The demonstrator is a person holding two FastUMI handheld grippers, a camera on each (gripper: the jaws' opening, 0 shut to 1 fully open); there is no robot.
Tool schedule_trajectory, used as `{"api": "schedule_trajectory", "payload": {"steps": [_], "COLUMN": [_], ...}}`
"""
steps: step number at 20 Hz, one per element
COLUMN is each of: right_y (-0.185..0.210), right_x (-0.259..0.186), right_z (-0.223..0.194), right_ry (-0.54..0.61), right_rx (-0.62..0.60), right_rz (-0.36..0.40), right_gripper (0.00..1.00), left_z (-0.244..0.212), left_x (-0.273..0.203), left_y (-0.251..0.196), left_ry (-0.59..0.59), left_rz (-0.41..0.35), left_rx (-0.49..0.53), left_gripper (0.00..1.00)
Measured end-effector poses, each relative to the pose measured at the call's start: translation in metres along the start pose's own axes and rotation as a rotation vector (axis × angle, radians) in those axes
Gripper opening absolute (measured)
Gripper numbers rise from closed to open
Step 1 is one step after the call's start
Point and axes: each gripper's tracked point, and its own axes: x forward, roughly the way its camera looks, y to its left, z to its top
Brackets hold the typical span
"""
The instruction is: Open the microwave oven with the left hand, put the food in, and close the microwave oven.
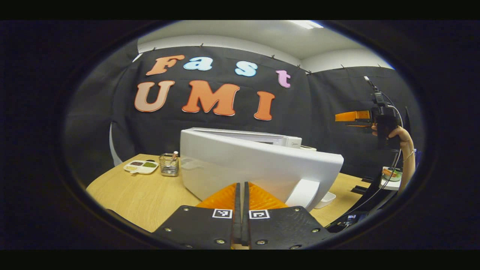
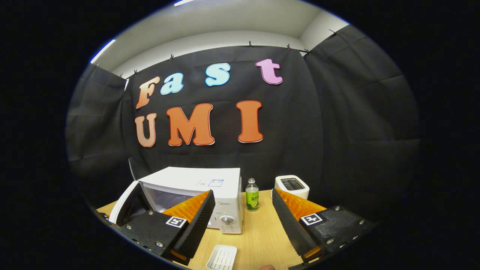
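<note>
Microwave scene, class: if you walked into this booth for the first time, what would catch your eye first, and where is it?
The white microwave oven on the wooden table stands out, its door swung open right ahead of the left gripper, whose fingers are together. To its right stand a green bottle and a white toaster, framed by the right gripper with fingers spread wide.

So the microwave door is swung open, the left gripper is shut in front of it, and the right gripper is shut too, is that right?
Not quite. The right gripper is open: the right gripper view shows its two fingers spread wide apart with nothing between them. The rest holds: the microwave oven has its door swung open, and the left gripper is shut in front of it, as the left gripper view shows.
</note>
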Motion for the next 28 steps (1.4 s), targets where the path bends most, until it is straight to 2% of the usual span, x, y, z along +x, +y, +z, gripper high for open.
{"api": "schedule_trajectory", "payload": {"steps": [6,8,14,16,20,22,28], "right_y": [-0.048,-0.059,-0.086,-0.094,-0.105,-0.115,-0.128], "right_x": [-0.006,-0.007,-0.007,-0.005,-0.004,-0.004,-0.001], "right_z": [0.009,0.011,0.01,0.008,0.005,0.003,-0.001], "right_ry": [-0.007,-0.007,-0.009,-0.005,-0.003,-0.002,0.015], "right_rx": [-0.01,-0.009,0.0,0.001,0.012,-0.004,0.017], "right_rz": [-0.072,-0.088,-0.129,-0.145,-0.172,-0.202,-0.223], "right_gripper": [0.95,0.95,0.94,0.95,0.95,0.95,0.95], "left_z": [0.004,0.006,0.001,0.004,-0.001,-0.005,-0.007], "left_x": [0.045,0.064,0.121,0.141,0.178,0.194,0.224], "left_y": [-0.031,-0.038,-0.057,-0.058,-0.047,-0.048,-0.055], "left_ry": [-0.009,-0.012,0.004,-0.004,-0.029,-0.023,-0.017], "left_rz": [-0.04,-0.044,-0.043,-0.027,0.059,0.068,0.083], "left_rx": [0.013,0.046,0.059,0.063,0.112,0.107,0.083], "left_gripper": [0.01,0.01,0.01,0.01,0.01,0.01,0.01]}}
